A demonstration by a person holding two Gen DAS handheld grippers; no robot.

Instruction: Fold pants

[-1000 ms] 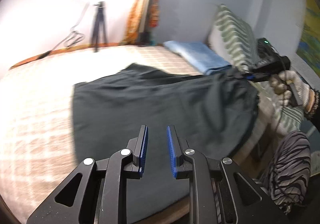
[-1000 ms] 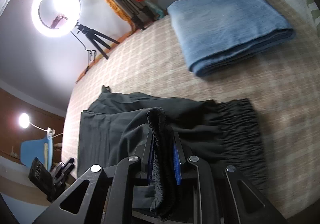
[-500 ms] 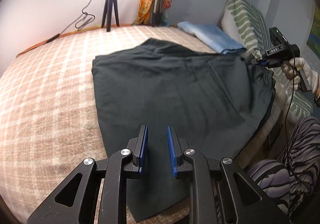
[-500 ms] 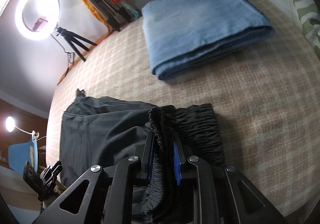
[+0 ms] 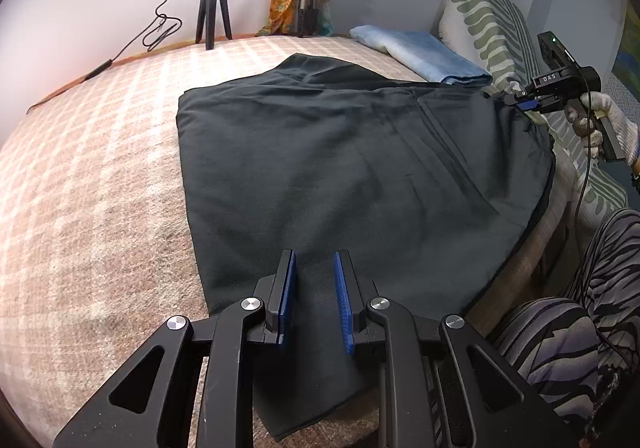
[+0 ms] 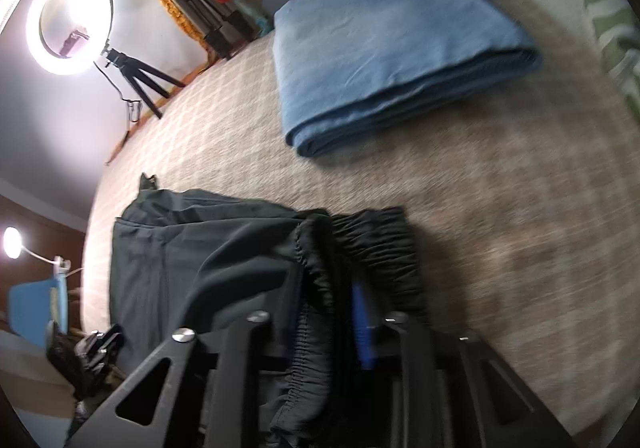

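Two grippers are working over dark pants (image 5: 340, 151) lying spread across a checked bedspread (image 5: 92, 183). The left gripper (image 5: 314, 300) is hovering above the hem end, jaws narrowly parted with nothing between them. The right gripper (image 6: 332, 312) is pointing steeply downward at the waistband (image 6: 316, 276); its jaws are opening, with the gathered elastic band hanging between them and a gap showing beside the right pad. A gloved hand (image 5: 608, 127) is gripping its handle. Folded blue cloth (image 6: 392, 47) is resting beyond the pants, near a pillow (image 5: 492, 23).
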